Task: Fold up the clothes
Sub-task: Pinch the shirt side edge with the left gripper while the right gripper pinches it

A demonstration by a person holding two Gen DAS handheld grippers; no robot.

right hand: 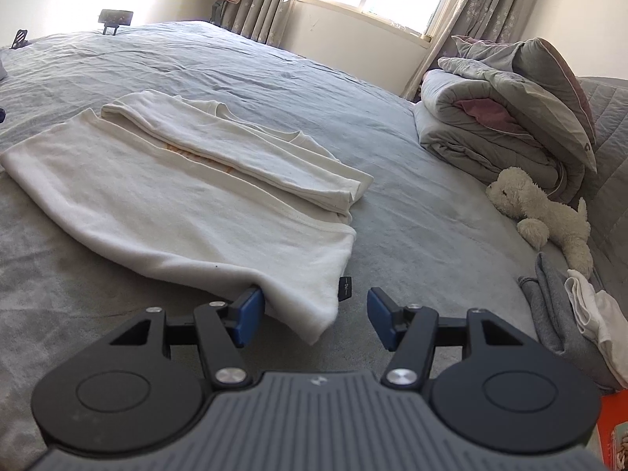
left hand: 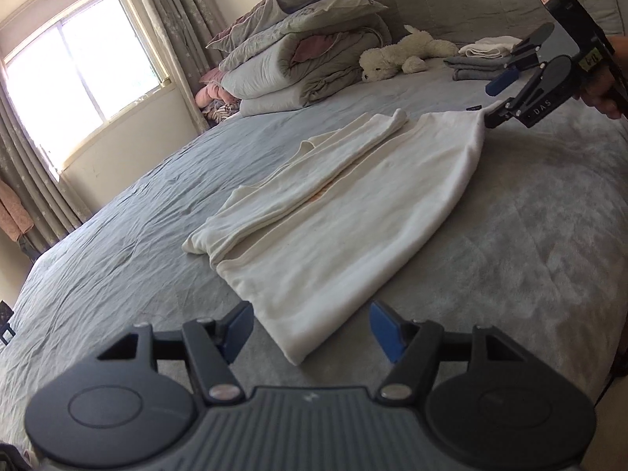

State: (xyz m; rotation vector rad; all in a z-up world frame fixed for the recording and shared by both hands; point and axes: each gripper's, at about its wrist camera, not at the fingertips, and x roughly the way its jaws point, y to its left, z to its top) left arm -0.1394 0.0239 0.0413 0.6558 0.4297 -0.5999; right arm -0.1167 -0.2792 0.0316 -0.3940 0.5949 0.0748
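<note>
Left wrist view puts us low over the wrinkled blue-grey bedsheet (left hand: 117, 243), looking along our left gripper (left hand: 312, 331), whose blue pads stand wide apart with nothing between them, just short of the near corner of the cream-white cotton shirt (left hand: 337, 216). That shirt lies flat in the middle of the bed, and we judge the fold partly made: one side panel, sleeve included, is already laid over lengthwise as a long narrow band on top of the body, while the other side is spread single and wide. A faint orange print peeks out along the edge of the band.

Over on the right wrist view, our right gripper (right hand: 314, 316) is spread too, its pads either side of the shirt's opposite corner, where a small black label (right hand: 344, 287) hangs; the left pad sits right at the cloth edge, but nothing is pinched. So we're poised at both ends of the unfolded side, which in our judgement is what is left, then the crosswise fold.

The fabric looks soft and limp, slumping at the corner rather than holding an edge. Beyond, a small stack of folded grey and white clothes (right hand: 573, 314) sits beside a fluffy white plush dog (right hand: 537, 208) and a rolled grey quilt (right hand: 490, 125).
</note>
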